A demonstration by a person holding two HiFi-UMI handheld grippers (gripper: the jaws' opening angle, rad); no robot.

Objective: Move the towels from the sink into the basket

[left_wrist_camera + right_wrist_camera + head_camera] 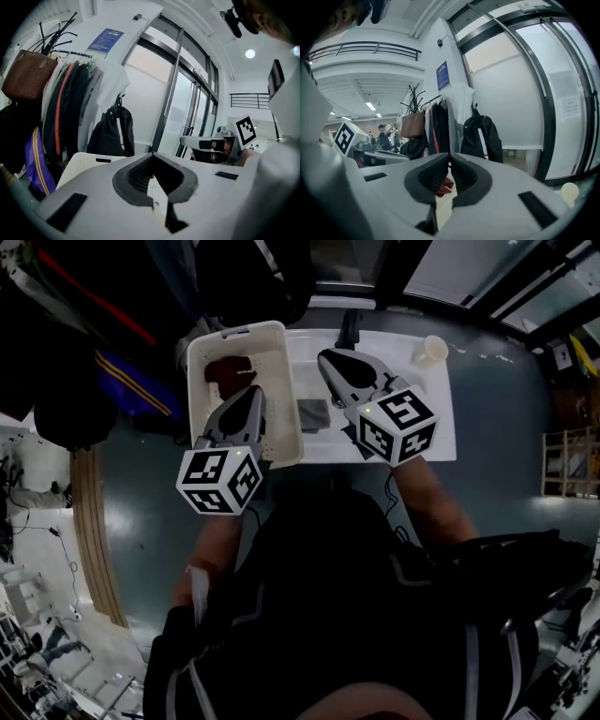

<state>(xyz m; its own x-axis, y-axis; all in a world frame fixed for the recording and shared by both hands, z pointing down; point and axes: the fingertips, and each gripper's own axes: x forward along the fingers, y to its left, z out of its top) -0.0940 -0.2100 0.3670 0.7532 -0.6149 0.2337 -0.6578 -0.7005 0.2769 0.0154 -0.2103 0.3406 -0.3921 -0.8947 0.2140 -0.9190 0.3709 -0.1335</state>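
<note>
Right claw (326, 359) and left claw (253, 396) are closed, empty; with the red towel (230, 369) in the basket (290, 390), I judge the grey towel (314, 414) next: open, descend, grip.

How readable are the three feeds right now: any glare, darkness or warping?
Head view: dim, dark clothing fills the lower half, only the white basket and table stand out bright. Left gripper view: window glare washes the background, frames bow from fisheye. Right gripper view: same bowing, black corners, sharp enough.
</note>
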